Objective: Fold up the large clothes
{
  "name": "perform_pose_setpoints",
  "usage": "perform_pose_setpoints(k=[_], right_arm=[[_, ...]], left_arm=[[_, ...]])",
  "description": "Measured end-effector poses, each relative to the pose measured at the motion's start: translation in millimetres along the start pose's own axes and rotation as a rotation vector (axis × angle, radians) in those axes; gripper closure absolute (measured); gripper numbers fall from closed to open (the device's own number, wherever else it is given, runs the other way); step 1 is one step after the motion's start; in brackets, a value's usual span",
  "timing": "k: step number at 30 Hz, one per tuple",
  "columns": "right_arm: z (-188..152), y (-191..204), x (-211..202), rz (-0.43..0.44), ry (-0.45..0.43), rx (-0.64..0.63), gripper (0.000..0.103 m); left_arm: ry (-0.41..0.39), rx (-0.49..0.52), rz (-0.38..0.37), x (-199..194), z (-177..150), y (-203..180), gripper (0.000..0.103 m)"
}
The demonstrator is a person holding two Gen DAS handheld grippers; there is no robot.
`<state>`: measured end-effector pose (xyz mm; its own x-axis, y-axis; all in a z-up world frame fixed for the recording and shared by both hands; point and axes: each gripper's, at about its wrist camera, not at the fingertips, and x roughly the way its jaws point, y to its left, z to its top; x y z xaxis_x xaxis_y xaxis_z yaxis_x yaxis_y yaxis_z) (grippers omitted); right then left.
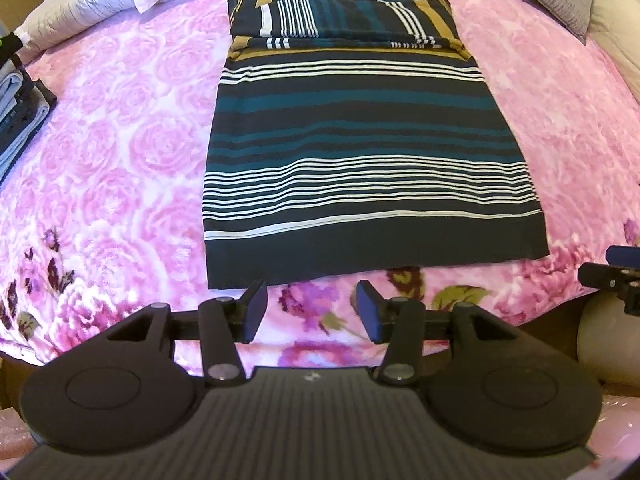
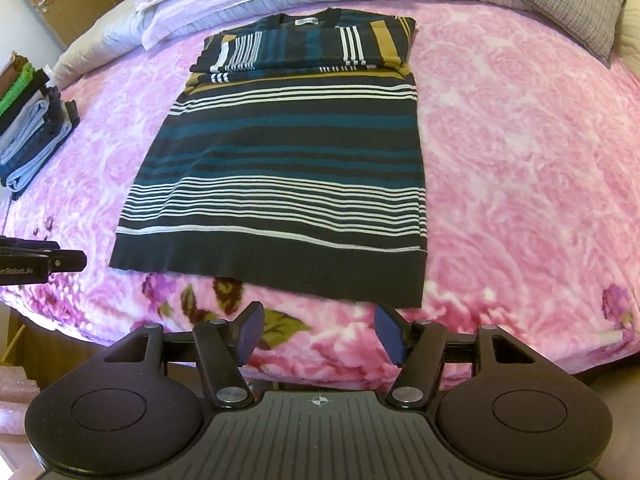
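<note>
Hovering grippers apparently empty, sweater flat

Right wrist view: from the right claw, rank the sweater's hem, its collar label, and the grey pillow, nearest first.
From the right claw:
1. Sweater's hem, just ahead of the claw, on the pink blanket.
2. Collar label, at the sweater's far end.
3. Grey pillow, far right corner, beyond the label.
</note>
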<state>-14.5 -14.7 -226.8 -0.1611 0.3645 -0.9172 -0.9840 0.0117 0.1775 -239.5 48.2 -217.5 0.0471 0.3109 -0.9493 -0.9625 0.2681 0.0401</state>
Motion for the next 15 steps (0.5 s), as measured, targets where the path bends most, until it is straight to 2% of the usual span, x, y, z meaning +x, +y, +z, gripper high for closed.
perform_pose_setpoints(k=[2, 6, 10, 15], right_arm=[[0.8, -3.5, 9.5, 0.000, -0.008, 0.013, 0.045], [1.6, -21.1, 28.0, 0.001, -0.040, 0.044, 0.045], [-0.7, -55.8, 50.3, 0.027, -0.085, 0.102, 0.045], [-4.0, -104.3, 82.5, 0.054, -0.104, 0.246, 0.045]], left_arm=[[-0.004, -0.005, -0.015, 8.4, -1.4, 9.4, 0.055], [-0.064, -0.045, -0.070, 27.7, -6.4, 41.8, 0.054], [-0.110, -0.134, -0.121, 55.0, -9.2, 85.0, 0.054], [-0.097, -0.237, -0.177, 102.1, -10.5, 131.9, 0.055]])
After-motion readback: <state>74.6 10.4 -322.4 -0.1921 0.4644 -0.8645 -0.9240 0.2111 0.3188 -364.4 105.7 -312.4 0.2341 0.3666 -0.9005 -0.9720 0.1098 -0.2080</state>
